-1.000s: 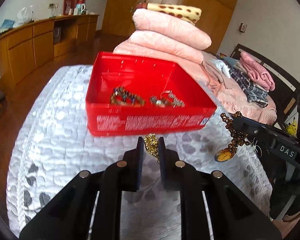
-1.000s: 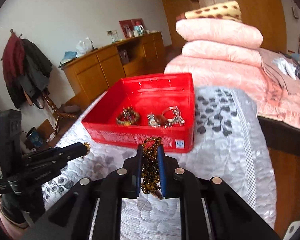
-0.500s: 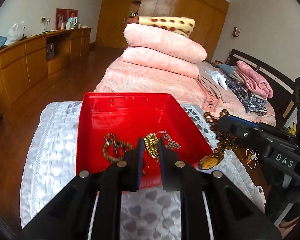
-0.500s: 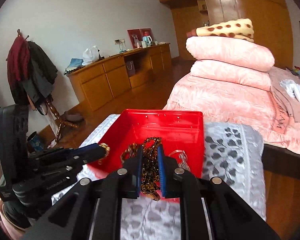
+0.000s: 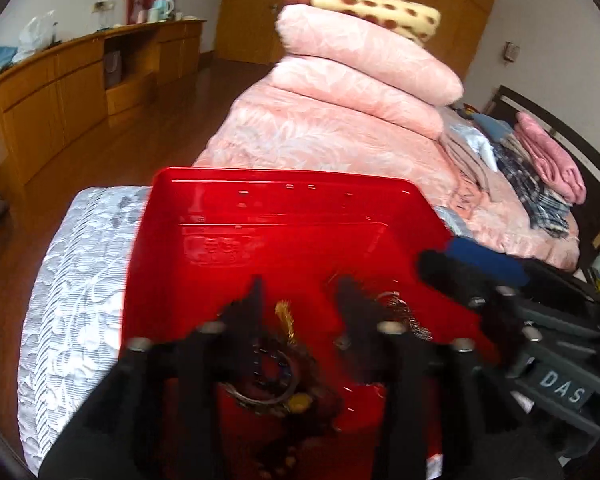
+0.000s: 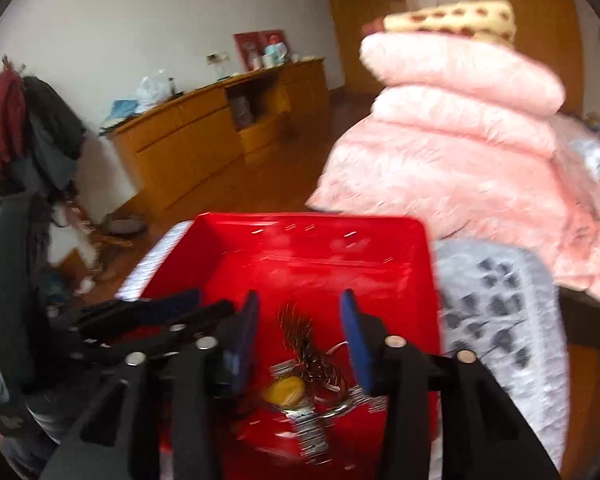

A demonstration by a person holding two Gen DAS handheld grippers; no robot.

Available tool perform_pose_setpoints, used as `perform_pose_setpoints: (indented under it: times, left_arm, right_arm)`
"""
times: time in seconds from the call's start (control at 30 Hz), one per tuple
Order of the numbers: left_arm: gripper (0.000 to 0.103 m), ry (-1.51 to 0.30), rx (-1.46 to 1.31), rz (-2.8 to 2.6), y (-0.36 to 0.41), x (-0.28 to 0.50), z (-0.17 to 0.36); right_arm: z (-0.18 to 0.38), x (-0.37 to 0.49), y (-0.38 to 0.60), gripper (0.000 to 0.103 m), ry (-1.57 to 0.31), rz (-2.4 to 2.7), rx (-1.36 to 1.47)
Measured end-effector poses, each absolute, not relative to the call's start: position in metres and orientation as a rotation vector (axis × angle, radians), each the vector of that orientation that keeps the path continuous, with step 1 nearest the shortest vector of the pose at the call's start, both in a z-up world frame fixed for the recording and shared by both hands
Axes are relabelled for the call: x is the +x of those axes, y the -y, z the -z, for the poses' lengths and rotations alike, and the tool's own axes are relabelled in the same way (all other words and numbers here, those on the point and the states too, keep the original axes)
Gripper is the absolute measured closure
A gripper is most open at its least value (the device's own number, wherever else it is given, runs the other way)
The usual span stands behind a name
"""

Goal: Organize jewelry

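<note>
A red box [image 5: 284, 178] stands on the cloth-covered table, and both grippers hang over it. My left gripper [image 5: 300, 300] has its jaws opening. A small gold chain piece [image 5: 285, 316] is loose between them, touched by neither pad, above a beaded bracelet [image 5: 268, 378] on the box floor. My right gripper [image 6: 300, 312] is also opening over the red box [image 6: 312, 240]. A brown bead necklace [image 6: 306, 350] with an amber pendant [image 6: 284, 392] drops free between its blue pads onto silver pieces. Each gripper appears blurred in the other's view, the right gripper [image 5: 460, 276] and the left gripper [image 6: 160, 308].
The table carries a silver-white patterned cloth [image 5: 76, 288] and its right edge [image 6: 540, 320] lies close to the box. Folded pink quilts [image 5: 360, 92] are piled on a bed behind. A wooden sideboard [image 5: 60, 92] lines the left wall, with a coat rack [image 6: 28, 132] nearby.
Both grippers moved forward from in front of the red box to above it. Both went from shut to open, and the gold piece and bead necklace left their pads.
</note>
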State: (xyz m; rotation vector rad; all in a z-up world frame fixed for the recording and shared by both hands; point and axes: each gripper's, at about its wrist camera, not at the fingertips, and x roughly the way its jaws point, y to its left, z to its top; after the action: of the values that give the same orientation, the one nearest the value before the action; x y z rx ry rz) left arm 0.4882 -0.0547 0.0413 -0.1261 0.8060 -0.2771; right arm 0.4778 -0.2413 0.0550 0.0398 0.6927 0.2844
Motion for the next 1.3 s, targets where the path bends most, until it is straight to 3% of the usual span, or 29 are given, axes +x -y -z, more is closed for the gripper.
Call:
perform_pose_setpoints:
  times: [0.13,0.6,0.8,0.87,0.93,1.3]
  left_arm:
    - [0.045,-0.764,-0.12,0.263,0.043,0.48,-0.047]
    - [0.024,-0.619,-0.046,0.191,0.021,0.394,-0.08]
    - [0.011,-0.595,-0.042,0.21,0.021,0.352,-0.083]
    - [0.006,-0.598,-0.048,0.226,0.022,0.339,-0.083]
    - [0.006,-0.602,-0.055,0.233,0.021,0.328,-0.081]
    - [0.006,-0.553,-0.054,0.193,0.016,0.283,-0.085]
  right_arm:
    - [-0.059,0.465,0.256,0.043,-0.659,-0.21,0.012]
    - [-0.075,0.393,0.279,0.034,-0.597,-0.211,0.058]
    - [-0.073,0.354,0.281,0.02,-0.583,-0.226,0.081]
    - [-0.071,0.342,0.283,0.011,-0.583,-0.229,0.096]
    - [-0.069,0.331,0.284,0.006,-0.593,-0.236,0.113]
    - [-0.074,0.284,0.281,0.006,-0.556,-0.256,0.104]
